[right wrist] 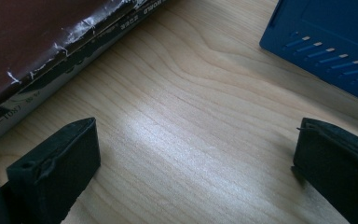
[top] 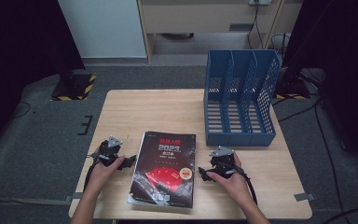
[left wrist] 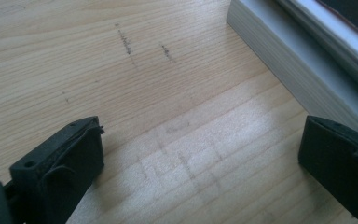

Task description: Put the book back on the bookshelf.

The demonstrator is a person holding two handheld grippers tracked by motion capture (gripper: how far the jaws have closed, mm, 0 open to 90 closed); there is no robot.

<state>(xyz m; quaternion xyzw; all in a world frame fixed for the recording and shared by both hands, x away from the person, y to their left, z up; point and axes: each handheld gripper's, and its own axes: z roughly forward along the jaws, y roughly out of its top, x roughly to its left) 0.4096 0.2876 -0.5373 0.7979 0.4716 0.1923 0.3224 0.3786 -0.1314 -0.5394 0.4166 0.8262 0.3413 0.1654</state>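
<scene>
Nearest in the high view: two forearms entering from the near edge of the wooden table (top: 135, 105), each hand wrapped round a gripper. Left gripper (top: 129, 162) just left of the dark book (top: 165, 169), jaws wide and empty, pointed right at the book's left edge. Right gripper (top: 201, 175) just right of the book, jaws wide too, nothing between them. Book flat on the near middle of the table, red print on its cover. Blue file rack (top: 240, 98) upright at the far right, well apart from the book. Left gripper view: black jaws spread wide over bare wood, pale page edges of the book (left wrist: 279, 60) close by at the upper right, untouched. Right gripper view: jaws again wide over bare wood, worn book spine (right wrist: 51, 60) at the upper left, corner of the blue rack (right wrist: 331, 42) at the upper right.
</scene>
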